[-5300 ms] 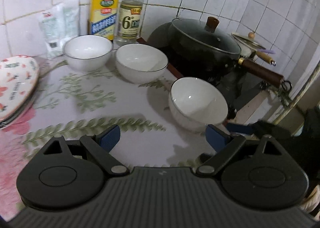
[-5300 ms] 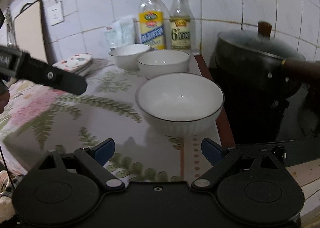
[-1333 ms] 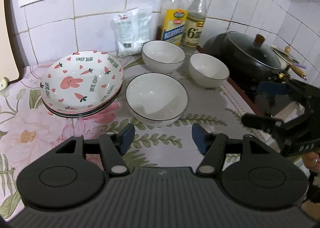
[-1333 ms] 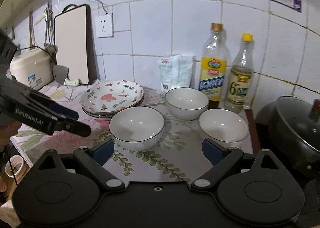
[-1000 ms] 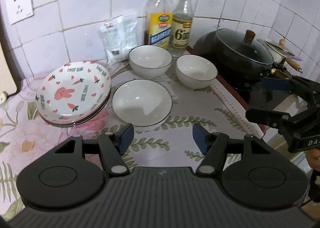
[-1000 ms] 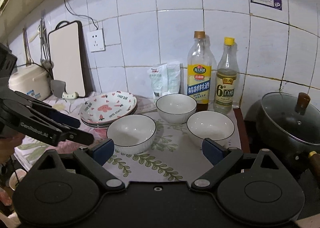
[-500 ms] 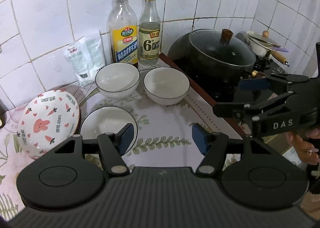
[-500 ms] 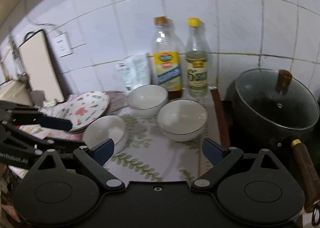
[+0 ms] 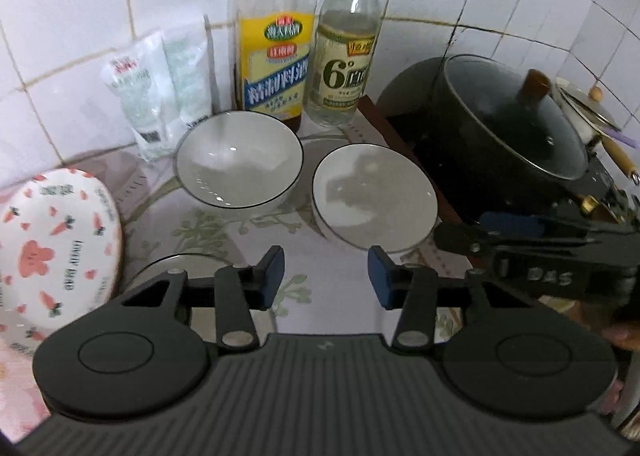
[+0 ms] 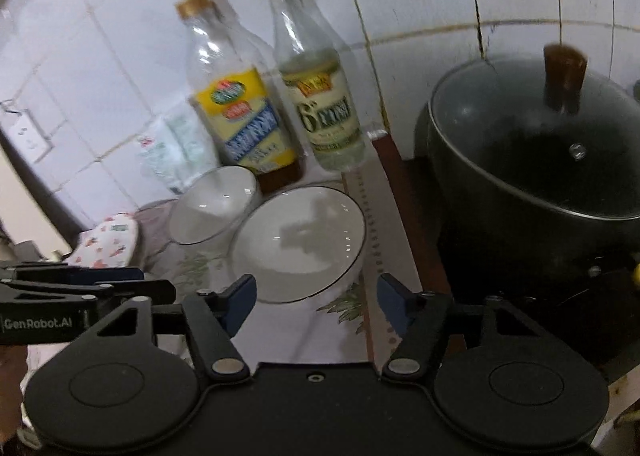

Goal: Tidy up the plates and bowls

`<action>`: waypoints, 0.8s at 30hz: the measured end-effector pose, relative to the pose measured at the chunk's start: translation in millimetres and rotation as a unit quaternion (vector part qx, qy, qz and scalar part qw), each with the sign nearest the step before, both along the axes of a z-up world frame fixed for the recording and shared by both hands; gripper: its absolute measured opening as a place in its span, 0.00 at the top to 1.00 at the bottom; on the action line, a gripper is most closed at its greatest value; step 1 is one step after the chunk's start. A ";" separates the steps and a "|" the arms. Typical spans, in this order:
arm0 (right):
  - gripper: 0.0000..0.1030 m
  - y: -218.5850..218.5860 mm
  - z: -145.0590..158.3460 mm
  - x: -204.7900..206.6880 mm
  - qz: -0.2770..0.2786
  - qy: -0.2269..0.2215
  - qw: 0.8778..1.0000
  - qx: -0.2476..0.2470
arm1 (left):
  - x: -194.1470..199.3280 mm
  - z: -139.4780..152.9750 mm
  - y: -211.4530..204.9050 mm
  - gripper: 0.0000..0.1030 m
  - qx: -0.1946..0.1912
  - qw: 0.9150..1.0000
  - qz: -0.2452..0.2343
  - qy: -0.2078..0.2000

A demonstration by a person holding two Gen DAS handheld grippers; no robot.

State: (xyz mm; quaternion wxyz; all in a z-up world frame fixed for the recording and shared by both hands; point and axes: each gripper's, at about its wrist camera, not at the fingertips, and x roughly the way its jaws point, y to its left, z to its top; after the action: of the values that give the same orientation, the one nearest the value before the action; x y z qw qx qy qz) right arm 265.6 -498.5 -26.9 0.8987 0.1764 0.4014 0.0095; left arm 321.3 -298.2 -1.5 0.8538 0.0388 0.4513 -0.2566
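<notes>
Fingers on both grippers are narrowing with nothing between them: right gripper (image 10: 314,302) is hovering near the right bowl (image 10: 298,244) beside the black pot (image 10: 532,159), left gripper (image 9: 326,276) alongside. Glazed ceramic (slippery, breakable), so pinching the rim looks best.

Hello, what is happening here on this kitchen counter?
A person holds a gripper in each hand and is tidying plates and bowls. Both tongs are empty and have just been closing. The right gripper points at the bowl nearest the pot; the left gripper is beside it. Another bowl stands by the bottles, a third near the carrot-pattern plates. Nothing is stacked yet.
</notes>
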 end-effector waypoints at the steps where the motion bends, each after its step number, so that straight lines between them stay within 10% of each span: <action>1: 0.38 -1.2 -5.8 6.5 -0.006 0.006 1.000 0.000 | 4.1 -4.2 -4.2 0.60 0.002 1.000 0.001 0.005; 10: 0.73 -20.1 -37.5 38.3 -0.043 0.042 0.997 0.041 | 35.1 -32.2 -29.4 0.69 0.001 0.999 0.027 0.025; 24: 0.81 -19.6 -46.5 49.6 -0.049 0.056 0.997 0.037 | 46.2 -44.9 -31.5 0.89 -0.008 0.999 0.036 0.031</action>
State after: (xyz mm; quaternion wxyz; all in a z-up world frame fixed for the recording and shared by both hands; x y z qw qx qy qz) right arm 315.2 -518.1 -73.4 0.8669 0.2294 0.4415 -0.0300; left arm 367.5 -329.7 -46.3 0.8485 0.0077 0.4760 -0.2309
